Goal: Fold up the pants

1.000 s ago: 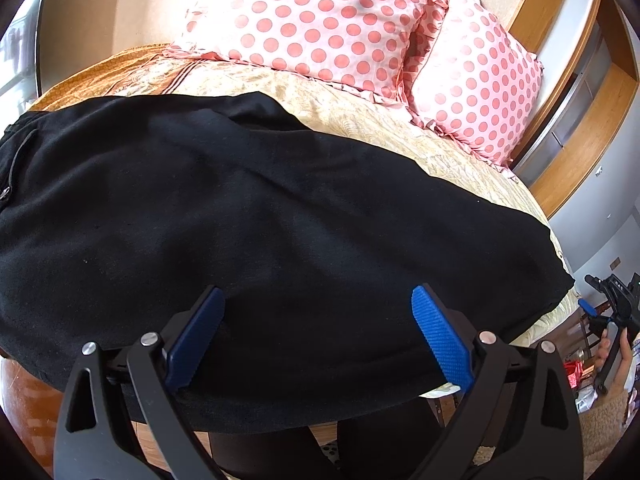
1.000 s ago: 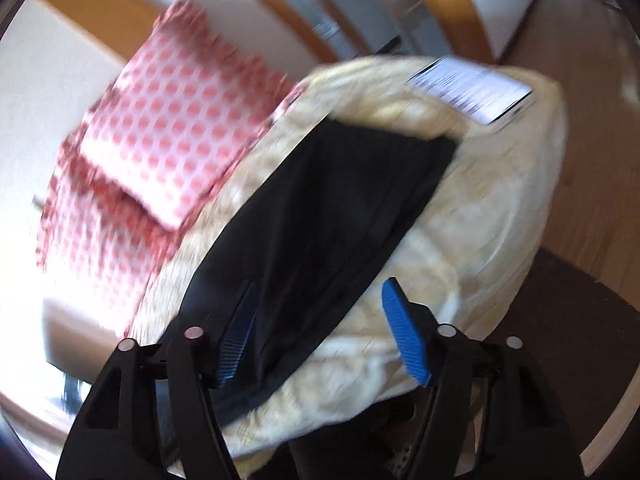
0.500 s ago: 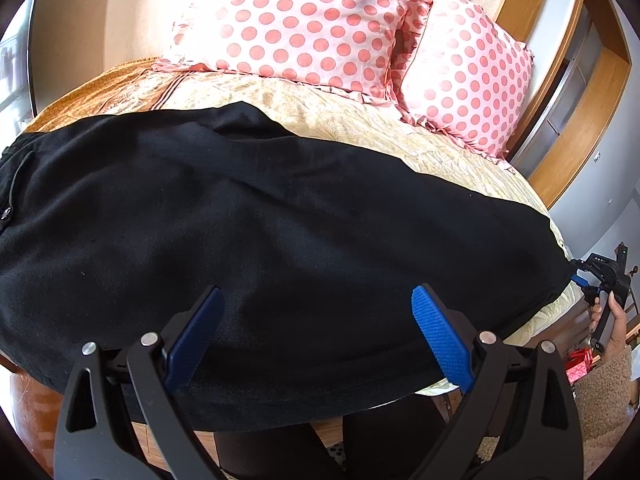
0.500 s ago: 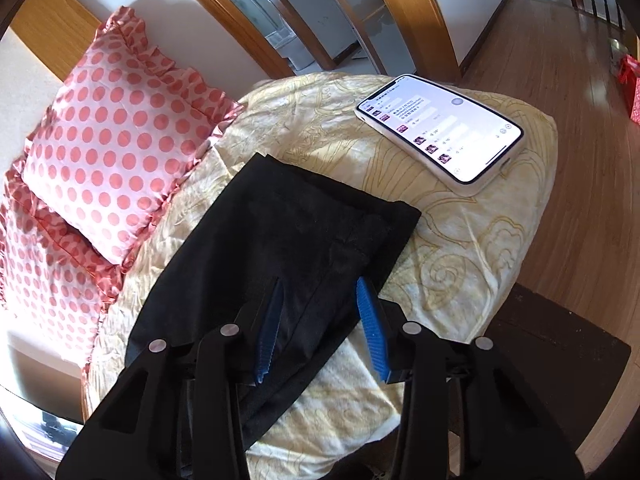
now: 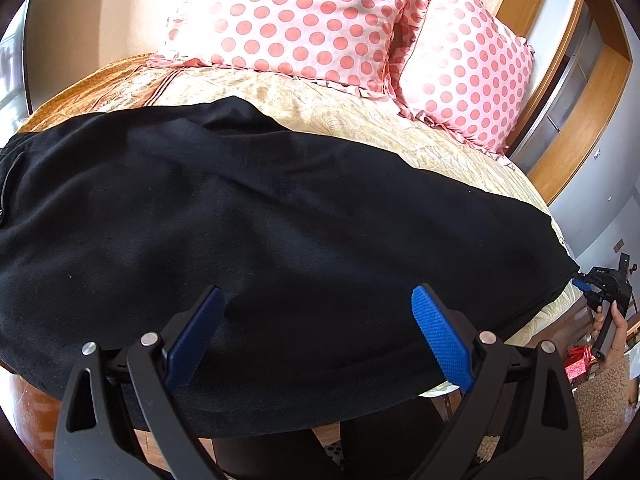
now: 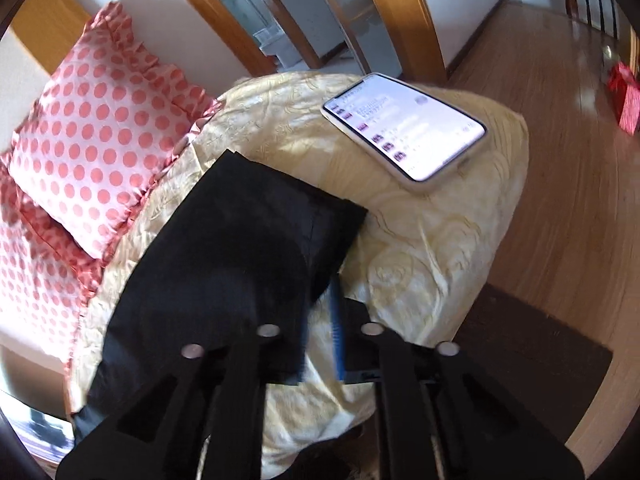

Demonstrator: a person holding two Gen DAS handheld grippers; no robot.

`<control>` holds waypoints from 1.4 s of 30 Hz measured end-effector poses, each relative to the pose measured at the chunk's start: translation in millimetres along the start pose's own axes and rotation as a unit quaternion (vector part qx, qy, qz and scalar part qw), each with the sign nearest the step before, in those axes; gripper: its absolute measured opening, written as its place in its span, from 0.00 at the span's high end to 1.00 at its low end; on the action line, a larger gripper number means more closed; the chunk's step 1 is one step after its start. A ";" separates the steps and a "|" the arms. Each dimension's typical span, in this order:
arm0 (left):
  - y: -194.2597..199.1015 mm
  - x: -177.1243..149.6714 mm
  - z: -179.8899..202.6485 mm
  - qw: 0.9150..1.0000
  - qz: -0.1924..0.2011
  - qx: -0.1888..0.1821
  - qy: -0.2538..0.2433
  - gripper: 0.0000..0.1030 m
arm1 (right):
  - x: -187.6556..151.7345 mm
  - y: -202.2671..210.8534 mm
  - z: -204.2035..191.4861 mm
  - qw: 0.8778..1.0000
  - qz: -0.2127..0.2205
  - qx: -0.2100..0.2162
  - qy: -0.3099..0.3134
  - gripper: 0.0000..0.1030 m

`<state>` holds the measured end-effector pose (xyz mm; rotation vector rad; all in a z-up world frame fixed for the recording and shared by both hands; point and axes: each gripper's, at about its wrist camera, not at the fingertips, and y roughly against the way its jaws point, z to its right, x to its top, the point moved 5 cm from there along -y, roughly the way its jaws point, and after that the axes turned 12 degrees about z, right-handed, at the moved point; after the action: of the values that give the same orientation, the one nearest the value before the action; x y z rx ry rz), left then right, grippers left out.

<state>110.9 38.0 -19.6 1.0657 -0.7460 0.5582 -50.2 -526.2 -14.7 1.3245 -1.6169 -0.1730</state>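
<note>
Black pants (image 5: 280, 240) are lying spread across the bed (image 5: 400, 128), with the leg end reaching the corner where a lit phone (image 6: 404, 128) is resting on the bedspread. Two polka-dot pillows (image 5: 304, 20) are sitting well behind the pants.

The left hand-held gripper (image 5: 316, 336) is hovering over the near edge of the pants, its blue pads (image 5: 440, 340) standing wide apart and nothing between them.

The right hand-held gripper (image 6: 320, 320) is sitting at the hem by the corner. Its jaws have just been narrowing, then easing slightly; the hem's edge is lying between them, but the blur is hiding whether the pads are pressing it.

Only the right view is showing the phone, a doorway and the wooden floor (image 6: 560, 200). Only the left view is showing the waist end, both pillows together, and the person's right hand (image 5: 616, 328).
</note>
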 end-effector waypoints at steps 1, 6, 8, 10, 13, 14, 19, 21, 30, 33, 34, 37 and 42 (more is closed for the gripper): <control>-0.2 0.4 0.6 1.000 0.001 -0.001 -0.001 0.08 | 3.9 4.9 3.4 1.000 0.012 0.003 -0.007 0.56; -2.1 2.4 1.8 1.000 0.000 -0.004 -0.001 0.08 | 19.9 9.1 12.4 0.997 0.021 0.044 -0.057 0.43; -2.9 2.0 2.4 1.000 -0.001 -0.005 0.001 0.08 | 22.3 2.9 11.5 0.997 0.011 0.050 -0.064 0.43; -3.3 1.1 2.9 1.000 -0.003 -0.005 0.000 0.08 | 21.7 -2.8 8.7 0.997 0.005 0.046 -0.060 0.43; -3.0 0.5 1.7 1.000 -0.004 -0.002 0.000 0.08 | 19.4 -12.4 5.7 0.997 -0.002 0.043 -0.059 0.45; -2.7 0.3 1.1 1.000 -0.004 -0.001 0.001 0.08 | 18.5 -15.8 5.1 0.997 -0.004 0.042 -0.060 0.46; -3.2 0.8 -2.7 1.000 -0.004 0.001 0.005 0.08 | 18.1 -20.0 2.5 0.998 0.002 0.038 -0.049 0.51; -4.2 0.6 -3.0 1.000 -0.005 -0.001 0.006 0.08 | 17.4 -22.0 2.5 0.998 0.003 0.038 -0.047 0.57; -1.5 -0.4 -4.7 1.000 0.000 -0.003 0.007 0.08 | 17.3 -13.2 -1.2 0.995 0.030 0.078 -0.047 0.87; 1.5 0.5 -6.8 1.000 0.005 -0.001 0.010 0.08 | 21.8 4.9 -29.2 0.990 0.047 0.130 -0.025 0.87; 2.6 1.0 -7.7 1.000 0.007 -0.001 0.011 0.08 | 22.1 11.9 -41.8 0.987 0.049 0.149 -0.016 0.87; 6.2 2.0 -9.4 1.000 0.013 -0.001 0.014 0.08 | 12.6 32.5 -97.4 0.973 0.042 0.225 0.024 0.87; 13.7 3.1 -10.3 1.000 0.022 0.001 0.015 0.08 | -42.7 54.8 -206.7 0.934 -0.019 0.339 0.108 0.87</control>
<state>105.8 53.0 -12.4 1.0420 -0.7439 0.6113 63.4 -377.4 97.1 1.8145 -1.5139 0.5424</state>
